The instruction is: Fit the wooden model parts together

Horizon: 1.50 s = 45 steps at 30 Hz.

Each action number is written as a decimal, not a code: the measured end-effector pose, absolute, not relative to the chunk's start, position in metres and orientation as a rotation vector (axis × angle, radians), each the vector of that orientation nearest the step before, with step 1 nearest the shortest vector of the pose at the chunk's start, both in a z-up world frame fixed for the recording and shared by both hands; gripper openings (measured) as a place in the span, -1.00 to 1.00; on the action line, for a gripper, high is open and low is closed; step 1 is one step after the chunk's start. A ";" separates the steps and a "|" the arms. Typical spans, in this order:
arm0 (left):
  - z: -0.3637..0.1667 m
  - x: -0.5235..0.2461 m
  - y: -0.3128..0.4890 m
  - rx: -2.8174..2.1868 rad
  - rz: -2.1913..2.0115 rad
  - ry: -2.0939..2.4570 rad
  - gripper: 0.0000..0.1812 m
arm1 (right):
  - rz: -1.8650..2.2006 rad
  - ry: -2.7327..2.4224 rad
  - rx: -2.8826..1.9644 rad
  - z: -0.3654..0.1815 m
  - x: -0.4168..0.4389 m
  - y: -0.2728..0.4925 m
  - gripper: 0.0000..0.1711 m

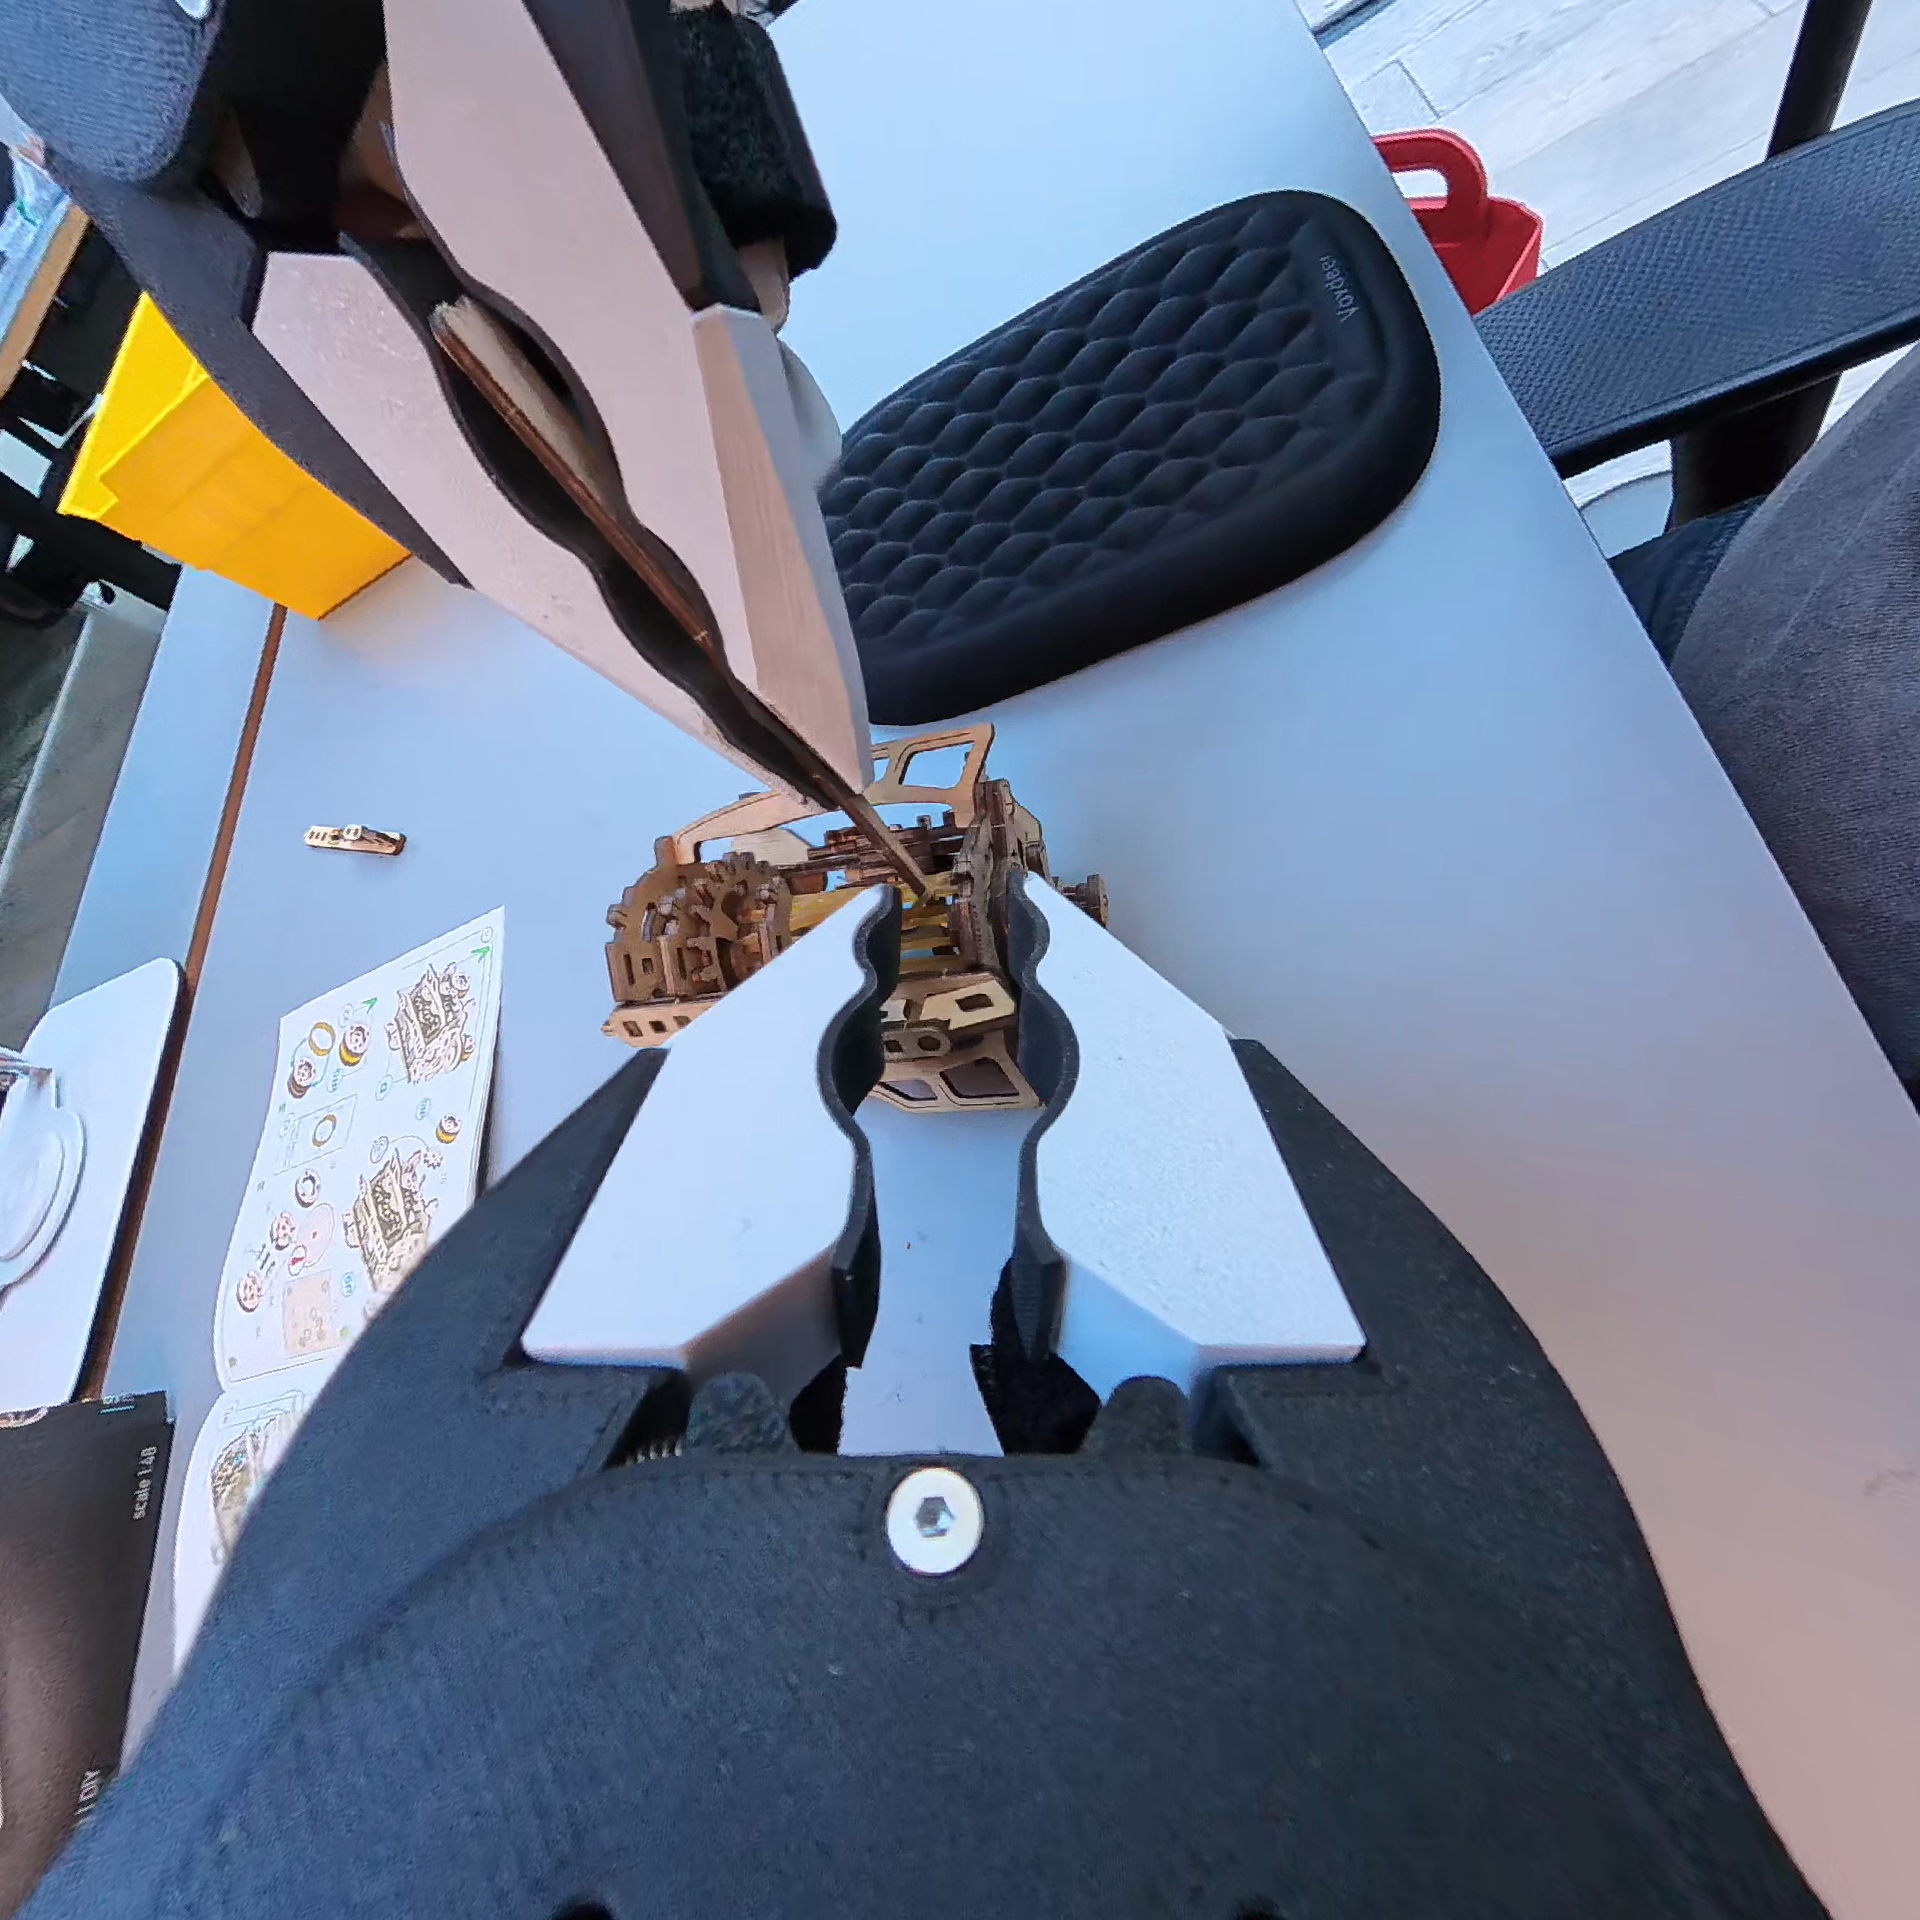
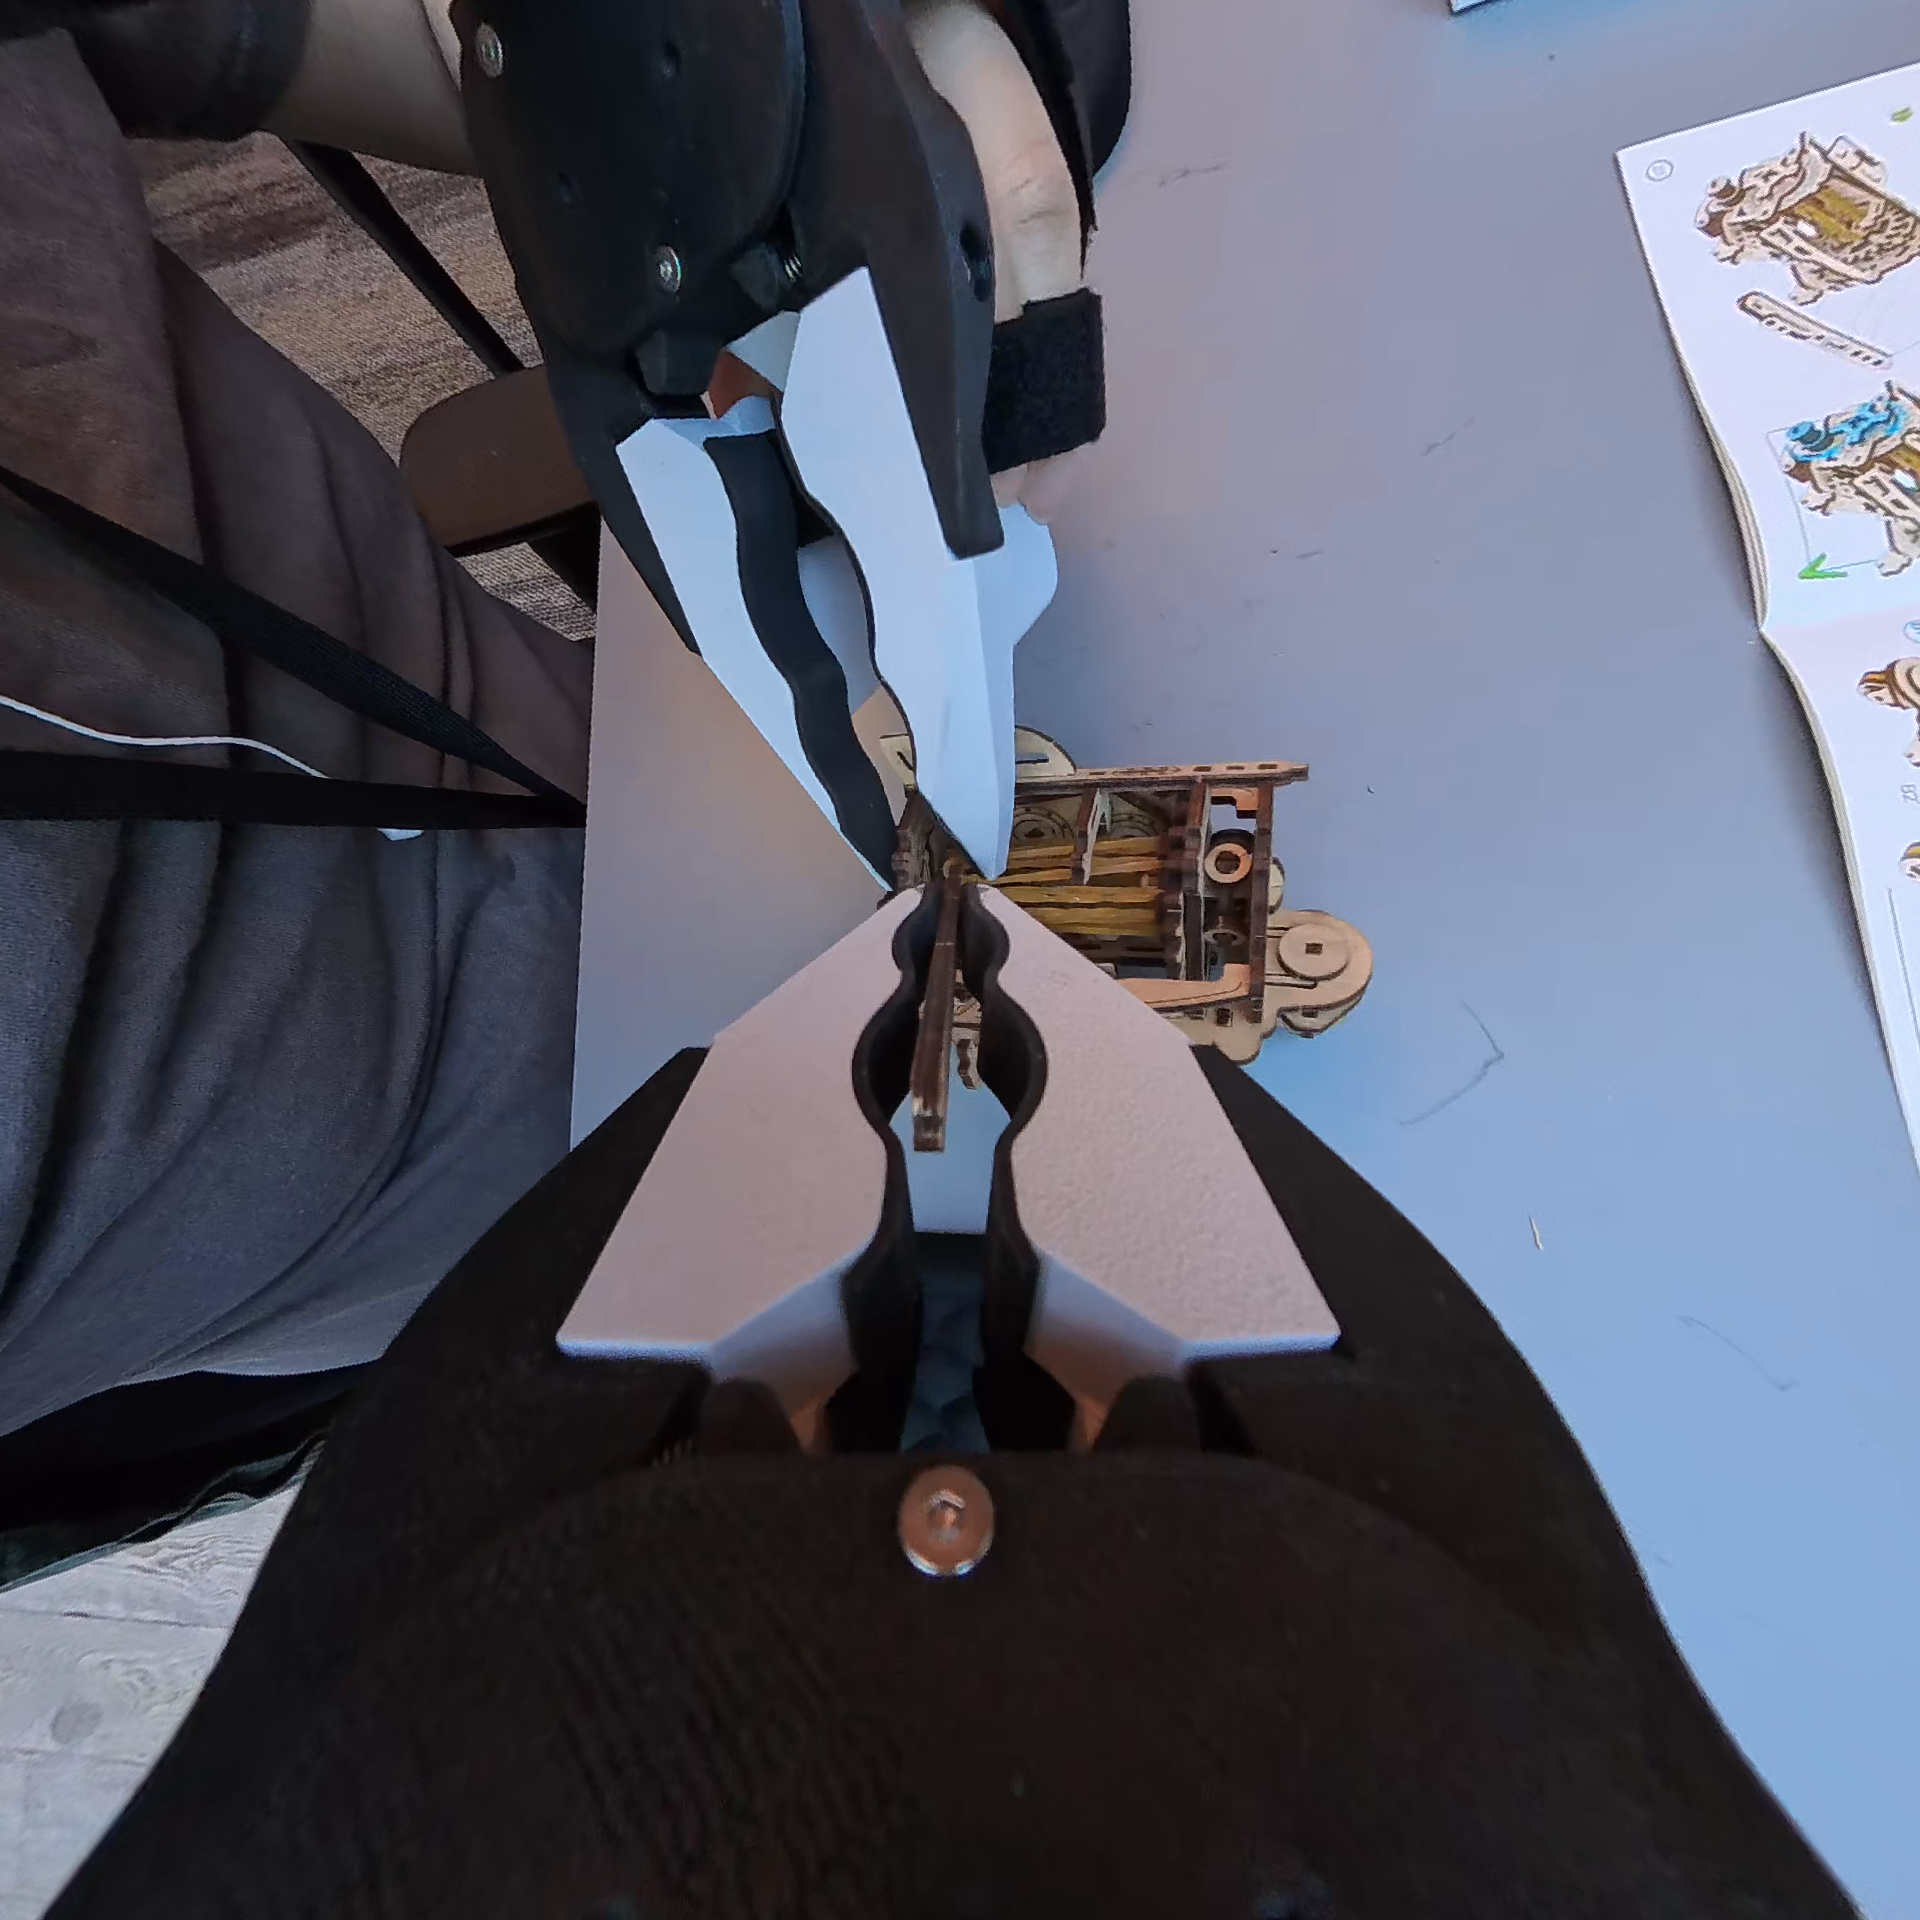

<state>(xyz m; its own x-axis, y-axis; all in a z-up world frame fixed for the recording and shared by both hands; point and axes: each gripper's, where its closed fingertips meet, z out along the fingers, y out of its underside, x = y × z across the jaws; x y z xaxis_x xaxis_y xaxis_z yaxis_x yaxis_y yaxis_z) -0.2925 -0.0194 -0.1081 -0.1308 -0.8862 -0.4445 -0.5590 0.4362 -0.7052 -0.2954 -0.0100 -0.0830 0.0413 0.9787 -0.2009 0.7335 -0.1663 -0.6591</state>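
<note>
A partly built wooden model (image 1: 707,935) with gears and yellow bands stands on the grey table (image 1: 1299,935); it also shows in the right wrist view (image 2: 1195,883). My left gripper (image 1: 954,894) has its fingers closed on the model's near end, one finger on each side. It enters the right wrist view (image 2: 940,868) from above. My right gripper (image 2: 940,899) is shut on a thin dark wooden strip (image 2: 932,1039). The strip's tip touches the model's end by the yellow bands. In the left wrist view the right gripper (image 1: 847,795) comes down from the upper left, the strip (image 1: 888,847) sticking out.
A black honeycomb pad (image 1: 1122,447) lies behind the model. A small loose wooden part (image 1: 353,840) and instruction sheets (image 1: 364,1143) lie to the left. A yellow bin (image 1: 208,468), a red bin (image 1: 1465,218) and a chair armrest (image 1: 1714,301) stand around the table. Left and right tips are no more than a few centimetres apart.
</note>
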 end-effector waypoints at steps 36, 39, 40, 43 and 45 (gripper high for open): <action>-0.114 -0.299 -0.027 -1.365 -0.642 1.848 -0.88 | 0.865 -1.837 -1.713 -0.084 -0.306 -0.020 -0.99; -0.115 -0.300 -0.028 -1.381 -0.688 1.844 -0.89 | 0.830 -1.855 -1.647 -0.084 -0.307 -0.022 -0.99; -0.115 -0.300 -0.028 -1.384 -0.694 1.841 -0.89 | 0.816 -1.857 -1.636 -0.084 -0.308 -0.022 -0.99; -0.114 -0.299 -0.027 -1.381 -0.682 1.836 -0.89 | 0.786 -1.850 -1.618 -0.083 -0.307 -0.020 -0.99; -0.113 -0.299 -0.026 -1.382 -0.673 1.837 -0.89 | 0.760 -1.854 -1.585 -0.083 -0.307 -0.020 -0.99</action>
<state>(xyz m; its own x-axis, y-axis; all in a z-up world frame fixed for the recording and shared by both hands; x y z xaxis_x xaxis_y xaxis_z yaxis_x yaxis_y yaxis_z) -0.2986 -0.0263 -0.1134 -0.1569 -0.9581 -0.2396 -0.5762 0.2858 -0.7657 -0.3067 -0.0205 -0.0828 -0.1272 0.9898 0.0637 0.6606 0.1325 -0.7389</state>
